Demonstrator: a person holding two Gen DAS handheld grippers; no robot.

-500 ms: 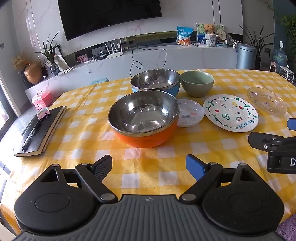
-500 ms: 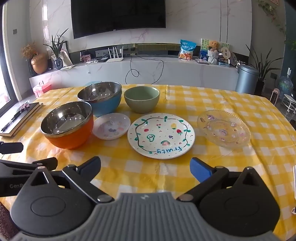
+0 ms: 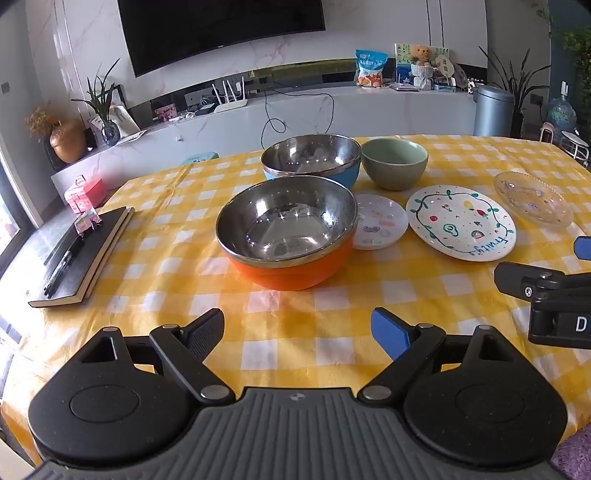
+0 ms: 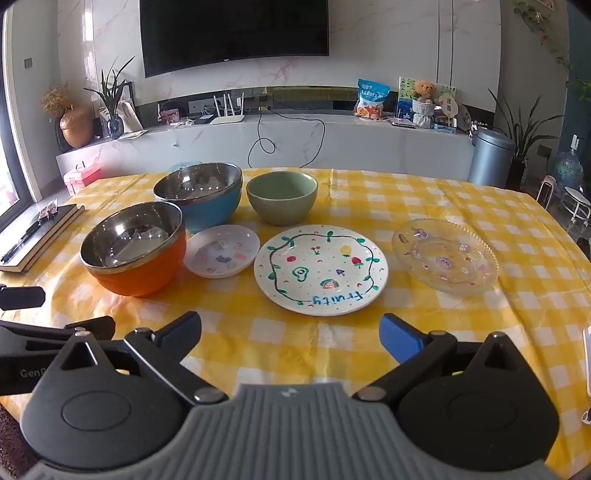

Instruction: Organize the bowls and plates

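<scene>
Both grippers hung over the near edge of the yellow-checked tablecloth (image 4: 369, 199), nothing held. Left gripper (image 3: 297, 328) jaws wide apart, aimed at orange steel bowl (image 3: 291, 236); blue steel bowl (image 3: 312, 158) just behind it. Right gripper (image 4: 290, 332) jaws wide apart too, facing "fruity" plate (image 4: 321, 269). Small white dish (image 4: 221, 251) btwn orange bowl & that plate; green bowl (image 4: 282, 197) behind; glass plate (image 4: 445, 254) at right.

A large dark television (image 4: 234, 33) hung on the white marble wall (image 4: 388, 44). Below it ran a long white console (image 4: 332, 144). Left of the console stood a copper vase (image 4: 75, 125); right, a grey bin (image 4: 489, 157). Daylight entered a window (image 4: 9, 155) far left.
</scene>
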